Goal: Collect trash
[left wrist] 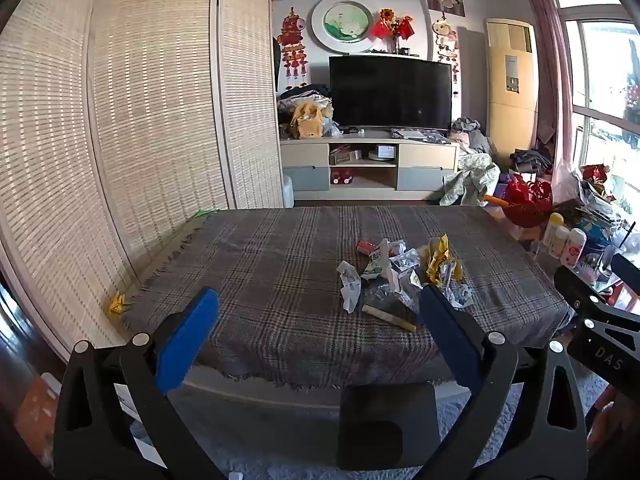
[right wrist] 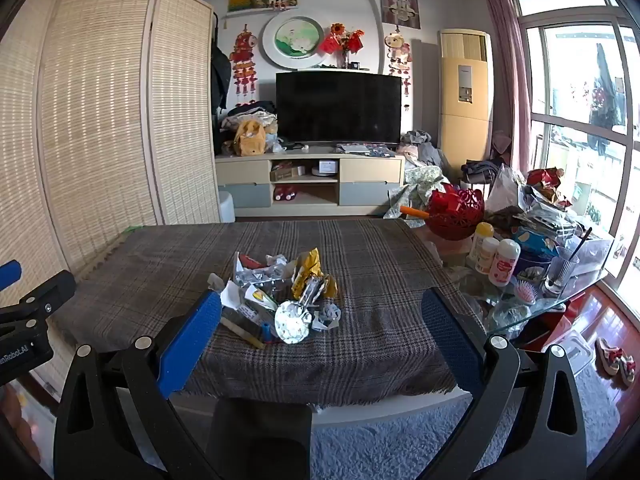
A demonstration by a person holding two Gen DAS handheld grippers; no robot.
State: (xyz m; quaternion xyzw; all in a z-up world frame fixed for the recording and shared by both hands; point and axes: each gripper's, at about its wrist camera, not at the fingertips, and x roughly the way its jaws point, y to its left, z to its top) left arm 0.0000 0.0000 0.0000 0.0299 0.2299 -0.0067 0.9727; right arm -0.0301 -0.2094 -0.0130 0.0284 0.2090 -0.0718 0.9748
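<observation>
Currently both tools hang above the near edge of the counter (left wrist: pixel 280 248), which is covered by a grey plaid cloth (right wrist: pixel 360 248). Left tool (left wrist: pixel 320 308): blue pads spread wide apart, nothing between them, pointing slightly downward toward the cloth. Right tool (right wrist: pixel 322 308): pads likewise wide apart, nothing gripped.

Trash pile (right wrist: pixel 280 292) lies on the cloth, roughly mid-counter, closer to the near edge than the far one. Seen from the left wrist it sits toward the right pad; seen from the right wrist it sits toward the left pad. Contents noted: yellow crumpled wrapper (right wrist: pixel 310 270), crumpled foil ball (right wrist: pixel 294 322) at the near side, red packet (left wrist: pixel 366 247) at the far side, white crumpled paper (left wrist: pixel 349 284) on the pile's left, pale stick-shaped piece (left wrist: pixel 388 317) lying flat nearest the tools. Neither tool touches the pile.

Right of the counter, a glass side table (right wrist: pixel 560 300) carries bottles (right wrist: pixel 504 262), a red openwork basket (right wrist: pixel 454 210) and assorted clutter. Beyond the counter: television (right wrist: pixel 338 106) on a low cabinet (right wrist: pixel 308 184). Woven folding screen (left wrist: pixel 140 100) stands on the left.
</observation>
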